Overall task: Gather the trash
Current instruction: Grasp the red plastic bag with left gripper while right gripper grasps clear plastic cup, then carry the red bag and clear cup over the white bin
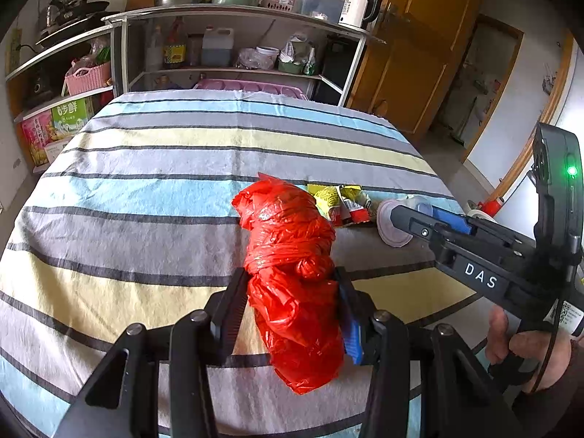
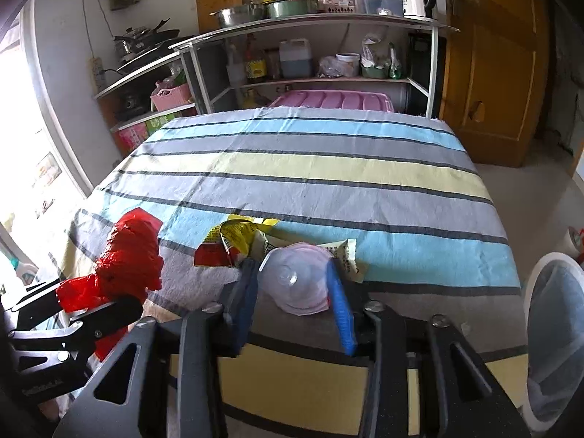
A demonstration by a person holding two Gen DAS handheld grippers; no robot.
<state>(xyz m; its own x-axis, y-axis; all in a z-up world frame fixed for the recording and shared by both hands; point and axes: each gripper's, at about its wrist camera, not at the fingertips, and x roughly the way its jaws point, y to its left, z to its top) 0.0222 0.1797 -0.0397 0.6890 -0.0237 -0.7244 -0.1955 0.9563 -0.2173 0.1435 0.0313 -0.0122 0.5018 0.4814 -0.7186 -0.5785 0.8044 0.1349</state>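
- The left gripper (image 1: 292, 292) is clamped on a knotted red plastic bag (image 1: 292, 255); the bag's lower end hangs past the fingers and covers the cloth beneath, and whether the bag touches the table cannot be told
- The right gripper (image 2: 292, 284) has its fingers narrowly set on either side of a clear plastic cup (image 2: 297, 281) lying on its side near the table's front edge; the blue pad (image 2: 341, 306) meets the cup's rim, but the other contact is hidden, so a firm grip cannot be confirmed
- Crumpled yellow-and-red snack wrappers (image 2: 233, 241) lie just behind the cup, partly hidden by it; their print is too small to read
- The striped tablecloth (image 1: 182, 153) covers the table fully; its near edge is cut off by the gripper bodies
- A white bin (image 2: 554, 328) with a clear liner stands off the table's right front corner, cropped by the frame
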